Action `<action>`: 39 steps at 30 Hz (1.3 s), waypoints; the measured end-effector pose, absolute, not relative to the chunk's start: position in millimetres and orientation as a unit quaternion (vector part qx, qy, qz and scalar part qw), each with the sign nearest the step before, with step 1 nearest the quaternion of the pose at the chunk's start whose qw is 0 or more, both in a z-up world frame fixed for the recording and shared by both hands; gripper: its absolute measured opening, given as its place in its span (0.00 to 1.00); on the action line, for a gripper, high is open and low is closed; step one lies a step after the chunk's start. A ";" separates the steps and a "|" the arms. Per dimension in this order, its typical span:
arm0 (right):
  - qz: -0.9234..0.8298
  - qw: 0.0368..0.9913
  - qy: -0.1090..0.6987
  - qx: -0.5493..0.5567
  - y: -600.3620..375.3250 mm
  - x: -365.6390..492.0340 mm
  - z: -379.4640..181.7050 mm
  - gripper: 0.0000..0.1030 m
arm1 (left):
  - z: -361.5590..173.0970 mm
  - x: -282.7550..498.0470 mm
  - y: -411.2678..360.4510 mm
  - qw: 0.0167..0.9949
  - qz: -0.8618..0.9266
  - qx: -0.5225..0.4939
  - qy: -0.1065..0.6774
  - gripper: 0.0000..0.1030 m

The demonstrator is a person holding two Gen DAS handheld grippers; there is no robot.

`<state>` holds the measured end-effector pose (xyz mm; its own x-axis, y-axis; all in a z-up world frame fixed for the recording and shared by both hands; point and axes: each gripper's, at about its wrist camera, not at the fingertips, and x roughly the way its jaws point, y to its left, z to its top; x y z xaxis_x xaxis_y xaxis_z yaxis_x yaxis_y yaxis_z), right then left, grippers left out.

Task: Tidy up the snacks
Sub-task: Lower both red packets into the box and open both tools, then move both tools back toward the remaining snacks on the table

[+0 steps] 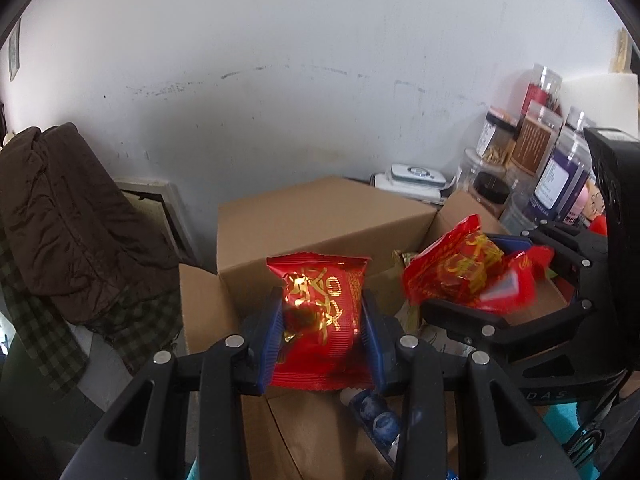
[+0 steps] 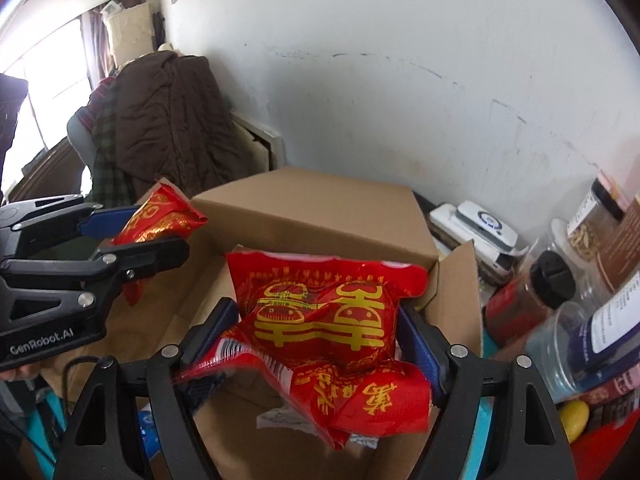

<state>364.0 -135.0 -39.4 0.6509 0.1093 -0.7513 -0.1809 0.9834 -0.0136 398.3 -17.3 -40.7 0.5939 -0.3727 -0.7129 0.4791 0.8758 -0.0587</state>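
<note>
Your left hand-held gripper (image 1: 322, 334) is matte black plastic with ribbed blue finger pads (image 1: 269, 340) and round silver pivot screws; white "GenRobot.AI" lettering marks its body. Your right hand-held gripper (image 2: 316, 336) matches: black linkages, blue pads, silver screws.

Scuffed white wall (image 1: 320, 60), bright window (image 2: 48, 80)

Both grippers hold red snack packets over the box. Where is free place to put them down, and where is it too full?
Free: the flat top of the closed cardboard box behind, and bare cardboard floor inside the open box, under the right gripper. Crowded: the jars on the right, and the box's right part, with loose wrappers. The left gripper holds one packet.
</note>
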 end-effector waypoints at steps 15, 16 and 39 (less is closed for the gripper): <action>0.025 0.904 0.418 -0.084 -136.6 351.4 -37.2 0.91 | -44.0 394.3 -24.4 0.885 -0.186 0.095 0.417 0.40; 0.024 0.904 0.417 -0.085 -136.7 349.2 -35.9 0.91 | -40.3 391.5 -24.4 0.887 -0.182 0.097 0.413 0.44; 0.006 0.948 0.307 -0.079 -141.3 268.9 63.3 0.91 | 62.9 306.8 -19.7 0.932 -0.176 0.087 0.304 0.66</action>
<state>268.9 -141.3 63.3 0.8109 -0.0378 -0.5840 -0.0588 0.9876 -0.1456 306.8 -19.7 62.9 0.7534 -0.2758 -0.5969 0.3820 0.9225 0.0559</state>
